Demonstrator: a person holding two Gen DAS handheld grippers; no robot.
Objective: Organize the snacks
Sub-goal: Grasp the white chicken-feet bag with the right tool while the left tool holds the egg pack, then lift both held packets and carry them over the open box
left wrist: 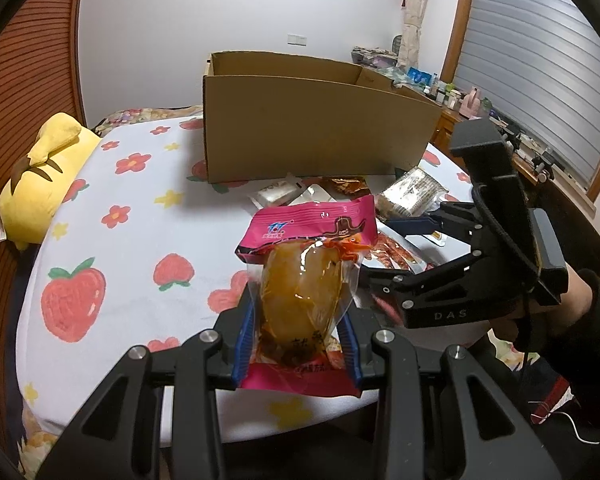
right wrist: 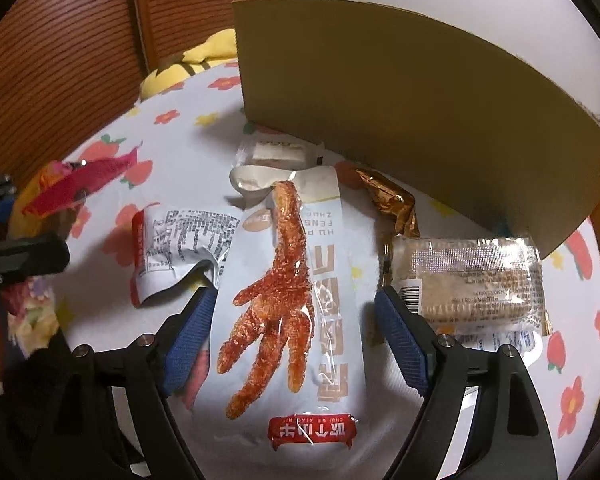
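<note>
Two grippers at work: left gripper clamps the pink snack pouch aloft, presumably bound for the cardboard box; right gripper straddles, jaws apart, the chicken-foot packet lying on the surface.

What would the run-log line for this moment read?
left gripper: shut on pink snack packet | right gripper: open, straddling chicken-foot packet | cardboard box: behind, nothing visible inside

Black hand-held gripper, blue pads, silver screws
</note>
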